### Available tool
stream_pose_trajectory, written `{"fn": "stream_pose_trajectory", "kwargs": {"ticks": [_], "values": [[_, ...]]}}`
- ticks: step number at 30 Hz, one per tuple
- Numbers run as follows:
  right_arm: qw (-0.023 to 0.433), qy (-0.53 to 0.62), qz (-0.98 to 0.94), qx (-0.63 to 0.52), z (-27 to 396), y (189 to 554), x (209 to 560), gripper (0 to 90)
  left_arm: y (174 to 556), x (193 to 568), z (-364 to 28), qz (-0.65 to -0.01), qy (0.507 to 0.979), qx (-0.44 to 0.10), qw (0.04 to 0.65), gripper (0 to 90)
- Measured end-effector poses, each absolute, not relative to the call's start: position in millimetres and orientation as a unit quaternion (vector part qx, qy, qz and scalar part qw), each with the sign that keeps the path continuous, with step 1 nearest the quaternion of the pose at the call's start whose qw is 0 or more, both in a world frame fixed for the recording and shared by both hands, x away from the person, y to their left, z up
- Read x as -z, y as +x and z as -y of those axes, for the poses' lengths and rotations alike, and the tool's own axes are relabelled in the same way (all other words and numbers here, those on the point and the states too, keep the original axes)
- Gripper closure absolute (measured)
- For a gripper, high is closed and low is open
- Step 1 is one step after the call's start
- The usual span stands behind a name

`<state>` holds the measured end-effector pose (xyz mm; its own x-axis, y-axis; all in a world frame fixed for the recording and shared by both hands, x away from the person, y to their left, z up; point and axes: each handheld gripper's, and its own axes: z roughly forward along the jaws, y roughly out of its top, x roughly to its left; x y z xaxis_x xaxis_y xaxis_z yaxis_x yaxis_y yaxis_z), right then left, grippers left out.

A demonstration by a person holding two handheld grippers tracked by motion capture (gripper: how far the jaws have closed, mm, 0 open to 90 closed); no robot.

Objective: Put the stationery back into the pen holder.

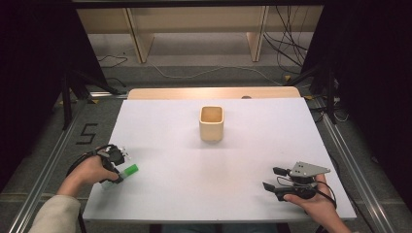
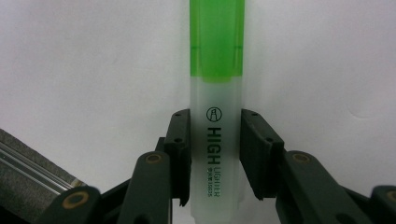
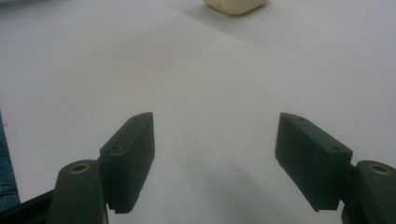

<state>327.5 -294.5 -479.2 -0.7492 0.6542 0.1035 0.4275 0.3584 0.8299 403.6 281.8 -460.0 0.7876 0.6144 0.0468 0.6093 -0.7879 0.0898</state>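
Note:
A highlighter with a green cap and a frosted white barrel lies on the white table, near its front left corner. My left gripper is shut on its barrel, both pads pressed against its sides; in the high view the left gripper sits at the table's left edge. A cream square cup stands upright past the middle of the table, and its base shows at the top of the right gripper view. My right gripper rests near the front right, jaws wide apart with nothing between them.
The white table has a wooden strip along its far edge. Metal rails run along both sides on the floor. Cables and wooden shelf legs lie beyond the table. Dark curtains stand at left and right.

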Motion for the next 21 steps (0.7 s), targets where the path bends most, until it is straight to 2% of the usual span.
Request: {"fn": "stream_pose_trajectory", "kwargs": {"ticks": [21], "values": [[0.123,0.332,-0.815,-0.458,294,327,479,29.0,400,450,-270,-0.33,0.937,-0.067,0.088,66.1]]}}
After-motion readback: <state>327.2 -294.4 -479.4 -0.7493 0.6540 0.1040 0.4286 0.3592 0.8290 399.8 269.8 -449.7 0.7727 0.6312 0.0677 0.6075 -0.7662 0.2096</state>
